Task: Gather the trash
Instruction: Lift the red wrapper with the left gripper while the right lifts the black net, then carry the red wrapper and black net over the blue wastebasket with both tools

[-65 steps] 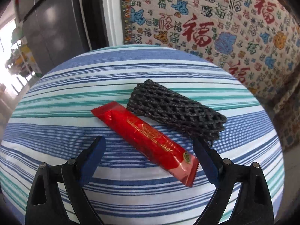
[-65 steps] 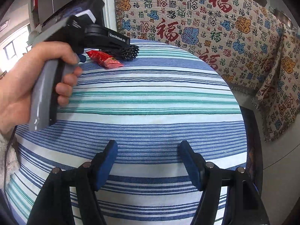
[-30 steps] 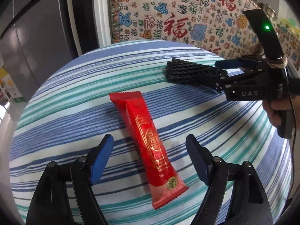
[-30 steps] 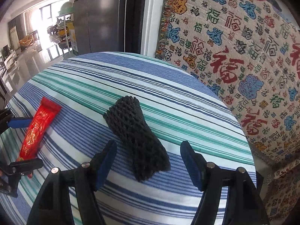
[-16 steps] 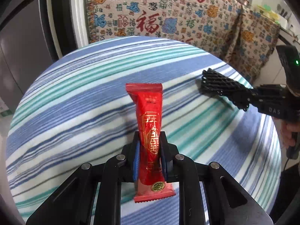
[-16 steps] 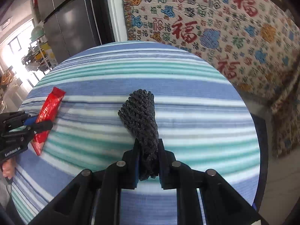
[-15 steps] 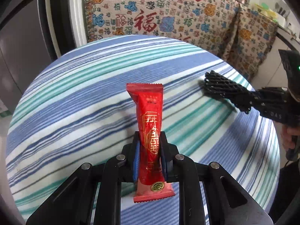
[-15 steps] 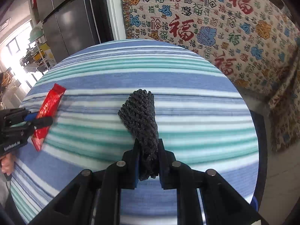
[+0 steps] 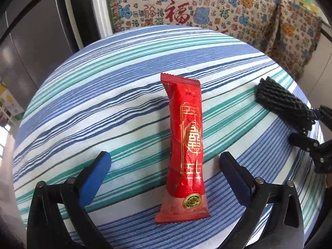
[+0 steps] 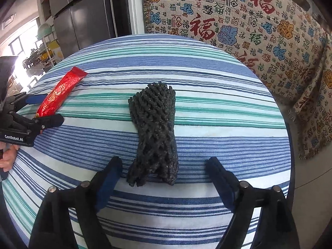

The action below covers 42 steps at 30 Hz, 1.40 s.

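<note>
A red snack wrapper (image 9: 185,145) lies on the striped tablecloth (image 9: 103,108), lengthwise between the fingers of my left gripper (image 9: 165,166), which is open around it without touching. A black foam net sleeve (image 10: 155,132) lies between the fingers of my right gripper (image 10: 164,169), also open. In the left wrist view the sleeve (image 9: 284,105) is at the right, with the right gripper's fingertips (image 9: 305,143) beside it. In the right wrist view the wrapper (image 10: 60,91) and the left gripper's fingertips (image 10: 51,120) are at the left.
The table is round, with its edge close behind both items. A patterned throw with red characters (image 10: 238,20) covers furniture behind the table. A grey fridge (image 10: 83,14) stands at the back left. Bare floor (image 10: 307,186) lies to the right of the table.
Half a second ago each gripper was shut on its item. Now both grippers are open, and the wrapper and the net sleeve lie on the cloth between the fingers.
</note>
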### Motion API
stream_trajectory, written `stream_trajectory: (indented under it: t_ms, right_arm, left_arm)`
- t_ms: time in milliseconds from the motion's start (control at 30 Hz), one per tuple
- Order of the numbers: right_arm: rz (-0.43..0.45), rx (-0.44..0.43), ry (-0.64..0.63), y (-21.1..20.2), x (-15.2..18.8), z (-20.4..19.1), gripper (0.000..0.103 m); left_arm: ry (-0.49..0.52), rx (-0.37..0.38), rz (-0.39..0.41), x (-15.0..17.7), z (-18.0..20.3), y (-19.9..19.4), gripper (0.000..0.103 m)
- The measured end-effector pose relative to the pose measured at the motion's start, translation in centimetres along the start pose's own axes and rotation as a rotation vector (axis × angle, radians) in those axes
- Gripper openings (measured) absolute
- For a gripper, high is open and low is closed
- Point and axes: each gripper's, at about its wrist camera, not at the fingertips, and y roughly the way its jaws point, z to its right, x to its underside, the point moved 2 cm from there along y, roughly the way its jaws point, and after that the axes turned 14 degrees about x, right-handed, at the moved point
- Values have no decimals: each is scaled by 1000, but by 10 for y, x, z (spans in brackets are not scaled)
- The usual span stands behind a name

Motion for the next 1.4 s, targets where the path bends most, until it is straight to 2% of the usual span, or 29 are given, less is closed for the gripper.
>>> stream_trajectory:
  t_ms: [133,267,667,767,867,967,1033,1100,1133,1167,1233,1267,1400]
  right_arm:
    - [17,0,4,7,-4,0,97]
    - [-2,2,9,15,-11,0,103]
    - [-12,18,18,28,-24,0,103]
    - [-47,5,-6,27,-24,0,103]
    - [-112,-12,-54,24,-24,2,101]
    - [-77,-43,-60,11,-32,5,100]
    - [-64,-75,-52,6,-39,4,90]
    - [-73,-99,-63,5,-45,-2,80]
    - [-81,-99,-72,6,-46,-5,72]
    - [-91,-96,-77,8,-47,-7,50]
    - [-111,-94,-65,10,-47,-9,16]
    - [-111,-96,-47,8,-47,-8,16]
    - [-70,-110,-2,-12,-47,1,16]
  left_arm:
    - [-11,-15,13,-2,-3,1,103]
    - [-16,-16,15,-4,-4,2,103]
    - [-18,-16,14,-6,-3,3,103]
    - [-11,-9,-1,-7,-2,3,103]
    - [-1,15,-47,-10,-3,3,102]
    - [9,87,-26,-13,2,-6,102]
    - [40,96,-21,-16,9,-8,101]
    - [68,84,-24,-20,15,-7,87]
    - [71,85,-27,-21,16,-7,84]
    - [70,88,-28,-23,17,-5,76]
    - [67,104,-32,-26,19,-4,47]
    - [67,113,-34,-27,19,-4,22]
    - [74,129,3,-29,22,-13,17]
